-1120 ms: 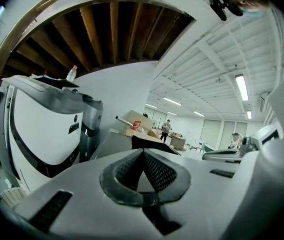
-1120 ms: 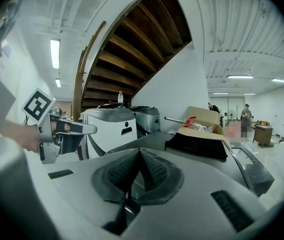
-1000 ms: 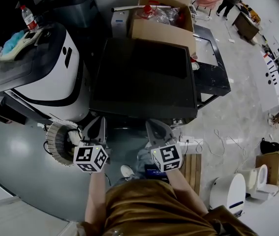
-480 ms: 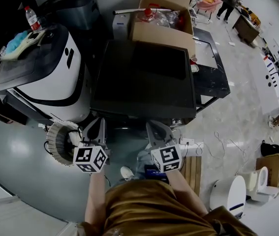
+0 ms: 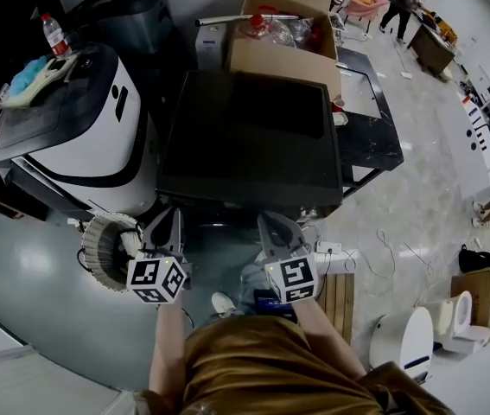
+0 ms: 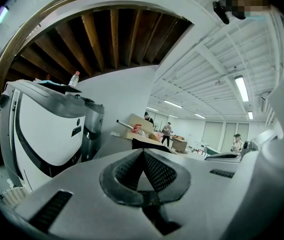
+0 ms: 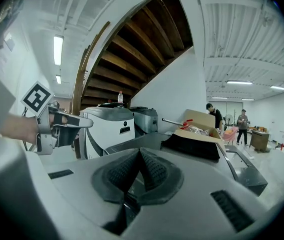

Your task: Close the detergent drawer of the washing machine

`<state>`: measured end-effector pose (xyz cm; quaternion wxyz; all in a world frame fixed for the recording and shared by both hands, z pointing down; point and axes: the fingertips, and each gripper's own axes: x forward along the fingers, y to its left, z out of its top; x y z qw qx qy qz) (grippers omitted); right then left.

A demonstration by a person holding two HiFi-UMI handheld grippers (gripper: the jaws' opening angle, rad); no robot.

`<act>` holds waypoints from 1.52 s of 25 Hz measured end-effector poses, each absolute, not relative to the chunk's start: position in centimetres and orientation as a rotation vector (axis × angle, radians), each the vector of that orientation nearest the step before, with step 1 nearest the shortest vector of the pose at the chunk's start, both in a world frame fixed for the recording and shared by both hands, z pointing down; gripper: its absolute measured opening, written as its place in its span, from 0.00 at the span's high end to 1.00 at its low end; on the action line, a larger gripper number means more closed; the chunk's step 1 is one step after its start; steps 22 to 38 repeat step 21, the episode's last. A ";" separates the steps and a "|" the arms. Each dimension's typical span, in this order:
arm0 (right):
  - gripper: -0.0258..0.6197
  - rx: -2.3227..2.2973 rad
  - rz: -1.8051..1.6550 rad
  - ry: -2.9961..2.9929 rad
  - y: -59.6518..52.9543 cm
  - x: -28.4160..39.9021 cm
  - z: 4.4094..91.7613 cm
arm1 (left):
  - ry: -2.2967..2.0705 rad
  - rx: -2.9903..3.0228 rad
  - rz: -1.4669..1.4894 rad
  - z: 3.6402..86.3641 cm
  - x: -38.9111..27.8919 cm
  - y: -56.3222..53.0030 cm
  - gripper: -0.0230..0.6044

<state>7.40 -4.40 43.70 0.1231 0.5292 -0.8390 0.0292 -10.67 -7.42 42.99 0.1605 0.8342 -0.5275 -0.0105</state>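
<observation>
— How are the tongs held?
— Low, side by side, pointing forward. The left gripper and right gripper each have their jaws pressed together on nothing.
— And the drawer?
— The dark-topped washing machine stands just ahead, but I can't make out its detergent drawer. The cardboard box behind it holds clear plastic packaging.

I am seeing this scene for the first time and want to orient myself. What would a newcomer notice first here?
A large black-topped machine fills the middle of the head view, with a white machine with black trim at its left and a full open cardboard box behind it. Close to the person, the left gripper and right gripper are held side by side before the black-topped machine, jaws together and empty.
</observation>
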 end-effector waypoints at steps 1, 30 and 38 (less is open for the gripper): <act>0.94 1.543 0.087 -2.447 -4.4 7.5 43.8 | -1.508 2.382 -0.029 43.0 -10.6 -7.4 0.92; 0.94 1.565 0.091 -2.431 -3.9 8.9 44.2 | -1.506 2.364 -0.002 44.1 -10.1 -7.4 0.92; 0.94 1.565 0.091 -2.431 -3.9 8.9 44.2 | -1.506 2.364 -0.002 44.1 -10.1 -7.4 0.92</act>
